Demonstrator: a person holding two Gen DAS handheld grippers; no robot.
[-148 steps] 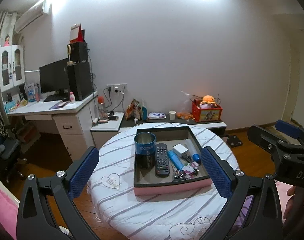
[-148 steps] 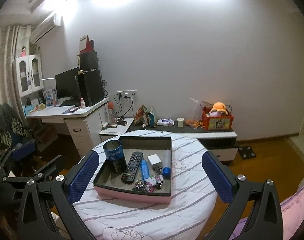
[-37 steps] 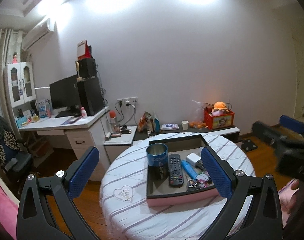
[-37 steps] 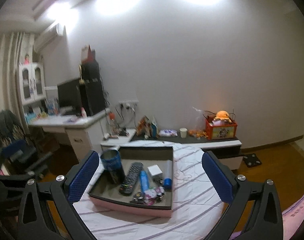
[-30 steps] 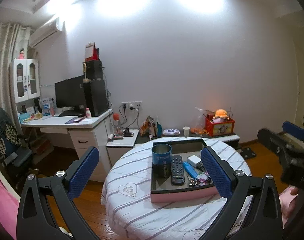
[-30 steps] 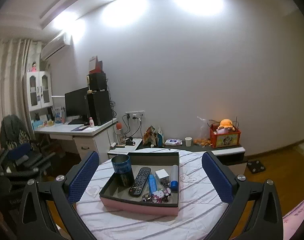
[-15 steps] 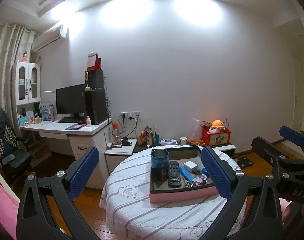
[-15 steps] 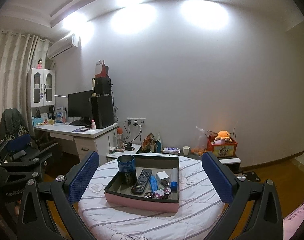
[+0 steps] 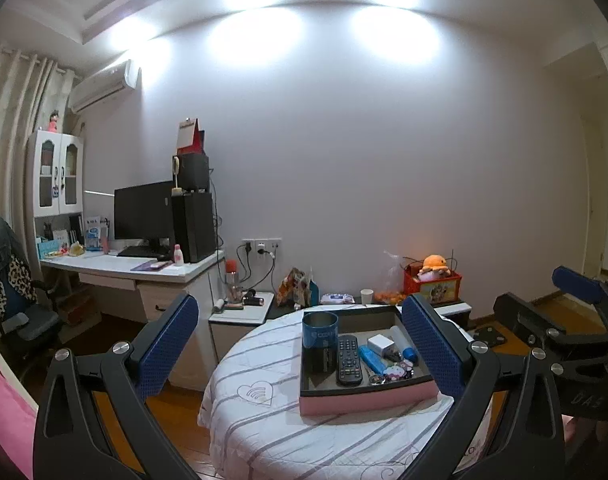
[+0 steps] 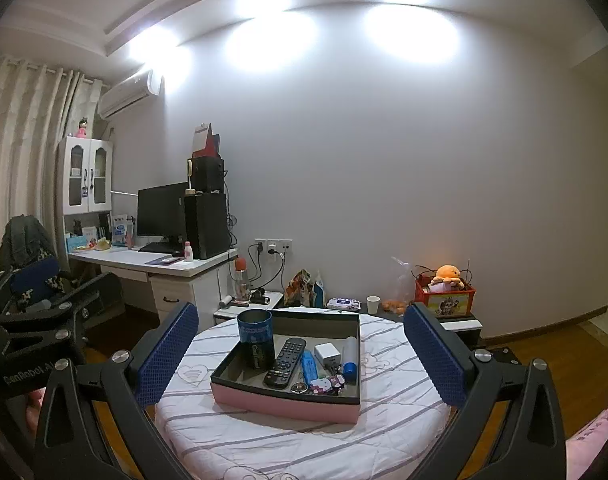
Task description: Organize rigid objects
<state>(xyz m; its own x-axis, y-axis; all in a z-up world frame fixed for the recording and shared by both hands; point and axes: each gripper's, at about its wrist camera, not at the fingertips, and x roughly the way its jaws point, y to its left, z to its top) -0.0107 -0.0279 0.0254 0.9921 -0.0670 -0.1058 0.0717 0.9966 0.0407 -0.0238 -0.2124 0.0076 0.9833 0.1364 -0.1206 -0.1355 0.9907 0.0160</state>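
A pink tray with a dark inside rests on a round table with a striped white cloth. In the tray stand a blue mug, a black remote, a white adapter, a blue tube and small trinkets. My left gripper and right gripper are both open and empty, held back from the table. The right gripper's body shows at the left wrist view's right edge.
A white desk with a monitor and black speakers stands at the left wall, an office chair beside it. Behind the table runs a low cabinet with a red box and orange plush. Wooden floor surrounds the table.
Both grippers have drawn back and tilted up from the table, so tray and table look smaller and lower and the ceiling shows. Both stayed open and empty.
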